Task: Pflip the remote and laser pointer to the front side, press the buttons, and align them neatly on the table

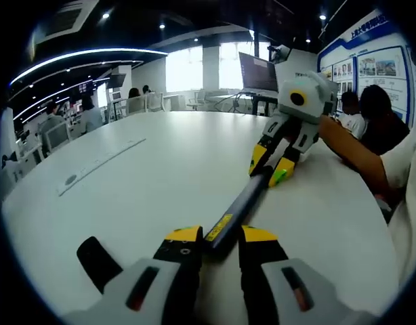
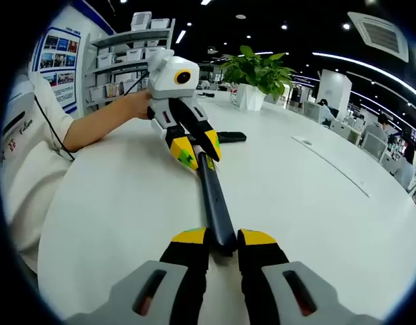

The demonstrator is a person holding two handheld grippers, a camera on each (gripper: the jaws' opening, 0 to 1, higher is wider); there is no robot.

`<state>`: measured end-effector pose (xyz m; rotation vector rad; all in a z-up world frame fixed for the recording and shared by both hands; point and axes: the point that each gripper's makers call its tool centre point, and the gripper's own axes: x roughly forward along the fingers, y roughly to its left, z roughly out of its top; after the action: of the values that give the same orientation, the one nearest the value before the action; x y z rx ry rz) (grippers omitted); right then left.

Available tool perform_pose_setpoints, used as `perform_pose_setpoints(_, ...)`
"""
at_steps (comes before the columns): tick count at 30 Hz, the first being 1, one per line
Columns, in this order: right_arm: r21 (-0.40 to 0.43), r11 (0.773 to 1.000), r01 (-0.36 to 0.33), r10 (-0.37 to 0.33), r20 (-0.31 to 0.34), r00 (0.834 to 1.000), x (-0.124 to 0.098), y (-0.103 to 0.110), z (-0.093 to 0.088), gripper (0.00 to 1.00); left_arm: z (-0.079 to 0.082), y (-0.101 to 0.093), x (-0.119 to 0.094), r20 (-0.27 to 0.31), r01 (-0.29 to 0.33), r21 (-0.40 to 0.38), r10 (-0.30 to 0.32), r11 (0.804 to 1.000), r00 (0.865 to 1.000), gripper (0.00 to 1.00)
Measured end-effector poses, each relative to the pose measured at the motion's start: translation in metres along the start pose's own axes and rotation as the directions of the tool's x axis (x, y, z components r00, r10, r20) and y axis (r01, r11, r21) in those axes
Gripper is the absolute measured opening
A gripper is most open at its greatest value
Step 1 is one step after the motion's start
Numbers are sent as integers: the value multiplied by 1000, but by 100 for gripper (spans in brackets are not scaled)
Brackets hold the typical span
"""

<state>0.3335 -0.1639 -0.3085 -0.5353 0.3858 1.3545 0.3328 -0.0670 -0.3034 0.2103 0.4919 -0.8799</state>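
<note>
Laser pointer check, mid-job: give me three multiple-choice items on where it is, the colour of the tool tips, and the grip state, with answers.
1. Where is the laser pointer?
A. Lying alone on the table
B. Spanning between the two tools above the white table
C. Standing in the potted plant

2. What colour are the tips of the left tool?
A. Yellow
B. Red
C. Blue

3. What is the state of the right tool?
A. Wide open
B. Shut on the remote
C. Shut on the laser pointer

Answers:
1. B, since each end of the dark rod sits between a tool's tips.
2. A, since yellow pads flank the rod in the left gripper view.
3. C, since its tips pinch the rod's near end, while the remote lies apart on the table.
</note>
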Motion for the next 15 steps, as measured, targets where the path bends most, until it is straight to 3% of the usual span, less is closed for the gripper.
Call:
perform_pose_setpoints(4, 32, 999, -21, 21, -24, 999, 2, 2, 0, 19, 0, 4, 0, 3, -24, 23, 24, 999, 1000, 24)
perform_pose_setpoints(7, 22, 999, -38, 41, -157, 987, 2, 3, -1, 18, -1, 4, 0, -9, -35, 35, 36, 999, 999, 24)
perform_pose_setpoints(12, 30, 995, -99, 103, -363, 926, 6, 9, -1, 14, -9, 9, 1, -43, -77, 21, 78, 997, 996, 22)
perform_pose_setpoints(15, 20, 993, -113, 110, -430, 896, 7, 9, -2, 13, -10, 9, 1, -42, -79, 25, 80, 997, 996, 22)
